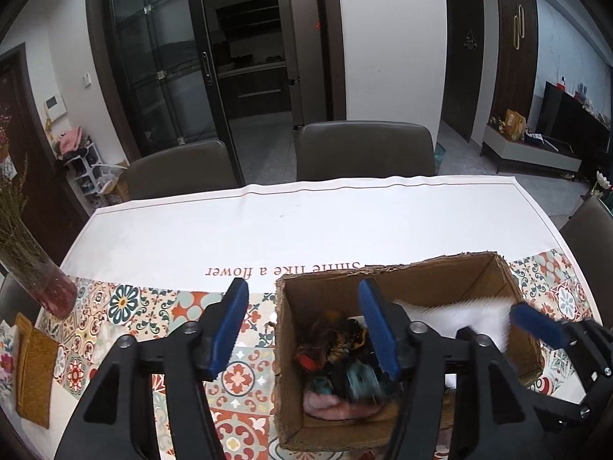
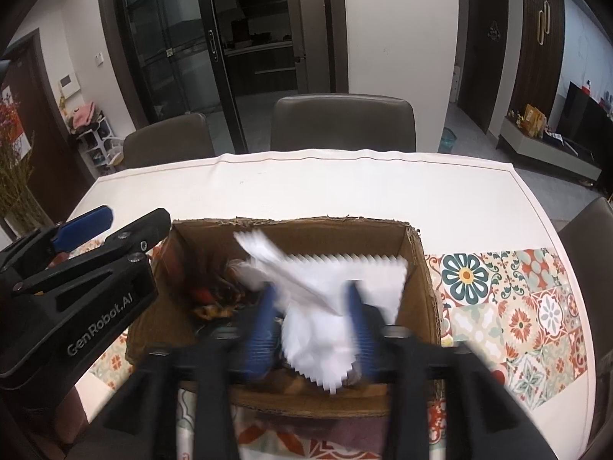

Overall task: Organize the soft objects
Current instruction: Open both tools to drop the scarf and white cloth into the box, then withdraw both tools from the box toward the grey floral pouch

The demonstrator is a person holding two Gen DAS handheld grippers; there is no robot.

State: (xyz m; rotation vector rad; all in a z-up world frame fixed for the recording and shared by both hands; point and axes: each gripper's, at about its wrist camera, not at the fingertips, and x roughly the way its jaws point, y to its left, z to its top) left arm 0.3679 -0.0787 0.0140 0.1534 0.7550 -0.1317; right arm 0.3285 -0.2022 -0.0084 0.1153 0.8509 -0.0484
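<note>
An open cardboard box stands on the patterned tablecloth. Inside lie a white cloth, dark brown and teal soft pieces and a pink one. My left gripper is open and straddles the box's left wall, one finger outside and one inside, holding nothing. My right gripper hangs open over the box, blurred. The white cloth sits loosely between its blue pads. One of its fingers shows in the left wrist view.
A glass vase of dried stems and a mustard cloth sit at the table's left end. Grey chairs stand along the far edge, another at the right end. White tablecloth stretches beyond the box.
</note>
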